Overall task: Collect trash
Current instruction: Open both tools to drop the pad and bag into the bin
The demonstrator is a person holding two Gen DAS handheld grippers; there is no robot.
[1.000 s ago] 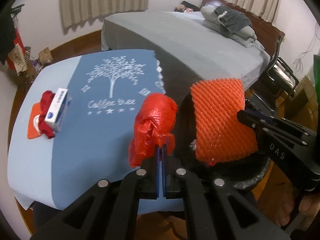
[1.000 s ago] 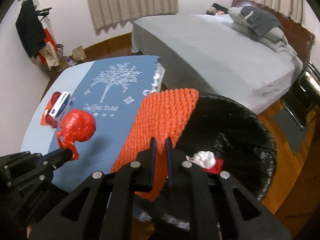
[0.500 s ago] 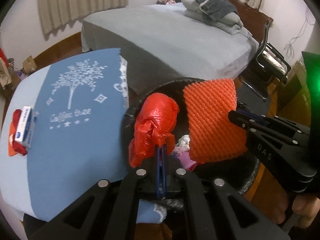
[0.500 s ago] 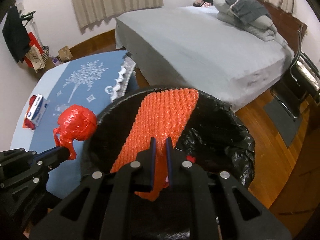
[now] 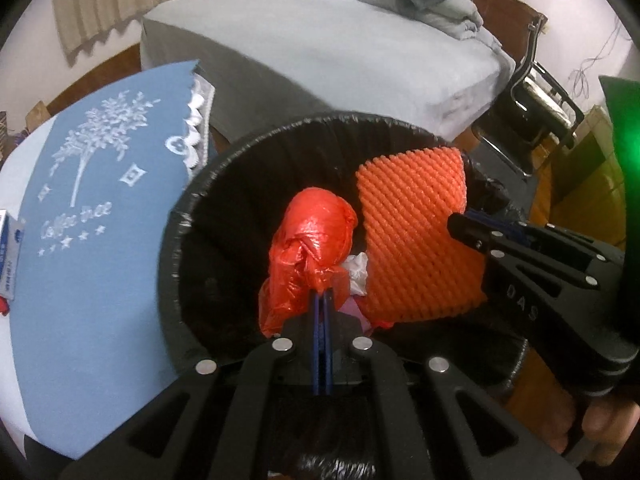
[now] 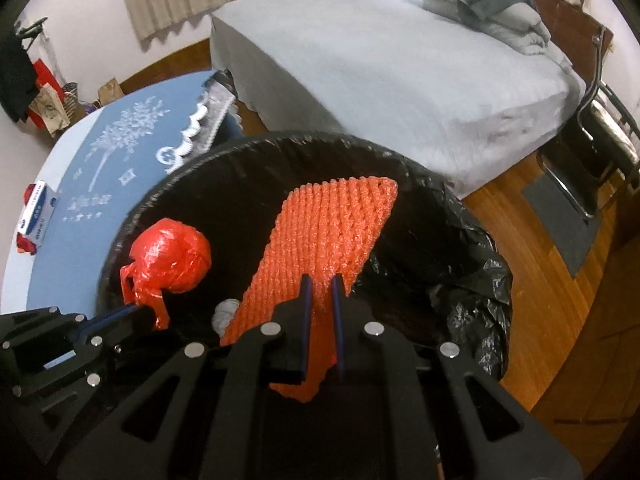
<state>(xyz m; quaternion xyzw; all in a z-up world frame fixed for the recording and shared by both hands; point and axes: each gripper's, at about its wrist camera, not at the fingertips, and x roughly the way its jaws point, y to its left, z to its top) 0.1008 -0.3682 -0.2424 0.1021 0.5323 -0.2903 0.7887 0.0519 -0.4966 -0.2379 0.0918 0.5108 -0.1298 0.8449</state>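
Now crumpled glossy red bag (image 5: 310,252), dimpled orange foam net (image 6: 332,236) above black-lined bin (image 6: 460,248)

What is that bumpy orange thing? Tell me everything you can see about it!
The bumpy orange sheet looks like soft foam netting, the kind that cushions fruit, covered in rows of little knobs. It is flat, roughly rectangular and slightly bent. The right claw is shut on its lower end, holding it tilted over the open mouth of the black-lined trash bin. It hangs beside the red plastic bag without touching it.
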